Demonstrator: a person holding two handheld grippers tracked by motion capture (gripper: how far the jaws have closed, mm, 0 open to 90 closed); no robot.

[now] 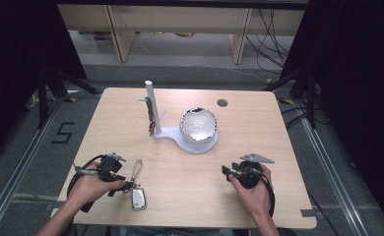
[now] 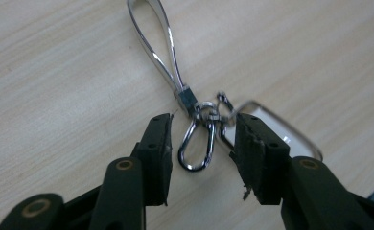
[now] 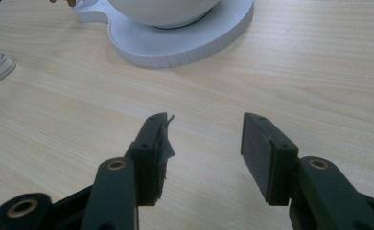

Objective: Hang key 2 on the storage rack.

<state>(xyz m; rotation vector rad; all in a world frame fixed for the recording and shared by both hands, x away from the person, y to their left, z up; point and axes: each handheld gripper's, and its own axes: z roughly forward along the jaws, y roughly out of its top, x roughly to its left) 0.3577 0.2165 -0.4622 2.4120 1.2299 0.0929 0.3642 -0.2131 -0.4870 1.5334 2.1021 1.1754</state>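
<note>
Lying flat on the desk (image 1: 190, 182) in the high view, the keychain (image 1: 137, 189) sits at the near left, just beside the left hand-held gripper (image 1: 123, 186), while the white stand (image 1: 180, 135) with its upright post and the shiny bowl (image 1: 198, 125) resting on its round base stays well apart, farther back at the middle; judging from this, the keychain is not yet carried to the stand and most of the work seems left. The right hand-held gripper (image 1: 228, 172) rests near the right edge, holding nothing. In the left gripper view, the left hand-held gripper (image 2: 202, 139) has its jaws moderately apart, with the keychain's small snap clip (image 2: 198, 146) between them but the pads not pressing on it; the long wire loop (image 2: 158, 45) stretches away beyond. In the right gripper view, the right hand-held gripper (image 3: 204, 136) stands wide over bare wood, facing the stand's base (image 3: 185, 45).
</note>
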